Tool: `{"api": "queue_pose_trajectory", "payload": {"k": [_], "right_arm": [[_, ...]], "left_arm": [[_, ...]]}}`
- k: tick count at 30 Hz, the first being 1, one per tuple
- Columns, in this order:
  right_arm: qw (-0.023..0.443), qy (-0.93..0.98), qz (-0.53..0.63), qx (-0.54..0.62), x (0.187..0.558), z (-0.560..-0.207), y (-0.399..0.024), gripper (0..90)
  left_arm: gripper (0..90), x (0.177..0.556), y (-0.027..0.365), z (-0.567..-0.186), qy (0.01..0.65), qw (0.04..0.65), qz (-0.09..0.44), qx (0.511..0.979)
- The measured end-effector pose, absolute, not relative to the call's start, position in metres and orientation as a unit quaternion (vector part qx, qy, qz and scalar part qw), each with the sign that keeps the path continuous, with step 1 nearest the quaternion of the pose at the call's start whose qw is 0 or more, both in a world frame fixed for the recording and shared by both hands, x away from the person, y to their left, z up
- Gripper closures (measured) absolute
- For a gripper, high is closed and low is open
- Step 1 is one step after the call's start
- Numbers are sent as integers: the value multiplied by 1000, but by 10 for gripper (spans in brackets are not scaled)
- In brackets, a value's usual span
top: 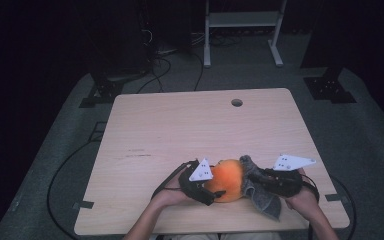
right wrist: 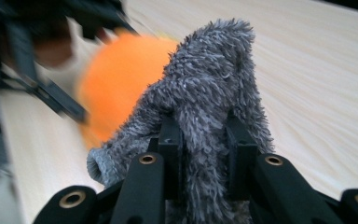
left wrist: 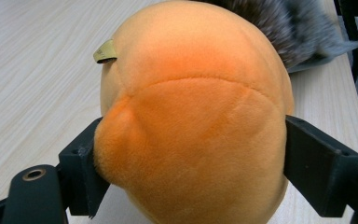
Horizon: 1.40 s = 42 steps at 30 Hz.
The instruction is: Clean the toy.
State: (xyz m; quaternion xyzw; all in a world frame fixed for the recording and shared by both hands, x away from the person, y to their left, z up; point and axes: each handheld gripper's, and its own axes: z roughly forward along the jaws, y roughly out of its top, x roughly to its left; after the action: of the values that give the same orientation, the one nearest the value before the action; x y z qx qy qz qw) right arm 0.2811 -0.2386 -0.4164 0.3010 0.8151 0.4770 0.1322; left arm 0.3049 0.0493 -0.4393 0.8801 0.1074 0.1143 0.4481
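**Q:** Nearest the camera, what is there?

**A:** Two forearms come in from the bottom edge of the high view, each hand holding a set of tongs at the near edge of a pale wooden tabletop (top: 180,125). Between them lies an orange plush ball (top: 228,180) with a grey fuzzy cloth (top: 264,197) against its right side.

**Q:** What are the left tongs doing?

**A:** The left tongs (top: 207,187) are clamped on the orange plush ball (left wrist: 191,121). In the left gripper view, one black jaw presses into each side of it, denting the soft fabric on the left. A small yellowish tag (left wrist: 105,51) sticks out of a seam near the ball's top. Grey fuzzy cloth (left wrist: 284,28) shows just behind the ball.

**Q:** And the right tongs?

**A:** The right tongs (top: 267,177) are gripping the grey fuzzy cloth (right wrist: 209,93). In the right gripper view, a fold of it is pinched between the two black jaws and stands up above them. The ball (right wrist: 121,79) sits just beyond the cloth, blurred, with the left tongs (right wrist: 65,109) at its far side.

**Q:** Anything else relative to the ball?

**A:** A round hole (top: 237,102) in the tabletop lies well beyond it, near the far edge. White frame legs (top: 242,20) stand on the floor farther back.
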Motion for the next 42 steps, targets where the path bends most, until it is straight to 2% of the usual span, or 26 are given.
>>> {"api": "queue_pose_trajectory", "payload": {"k": [4,9,15,21,27,34,40,42], "right_arm": [[123,821,469,302,284,-426,-232,722],[123,827,431,339,293,-438,-246,726],[115,812,479,313,288,-423,-241,725],[120,828,426,345,293,-438,-249,726],[111,812,485,305,283,-417,-238,725],[124,830,429,334,289,-437,-246,725],[129,817,486,282,275,-412,-231,724],[129,823,481,274,273,-414,-225,723]], "left_arm": [[171,305,53,-441,106,440,113,885],[171,304,54,-442,100,437,114,887],[170,304,55,-442,90,436,112,888],[150,303,55,-443,94,441,110,886],[144,301,52,-443,84,440,116,887],[144,302,52,-443,88,444,113,885],[144,302,50,-443,88,445,114,884],[145,303,50,-443,90,445,113,884]]}}
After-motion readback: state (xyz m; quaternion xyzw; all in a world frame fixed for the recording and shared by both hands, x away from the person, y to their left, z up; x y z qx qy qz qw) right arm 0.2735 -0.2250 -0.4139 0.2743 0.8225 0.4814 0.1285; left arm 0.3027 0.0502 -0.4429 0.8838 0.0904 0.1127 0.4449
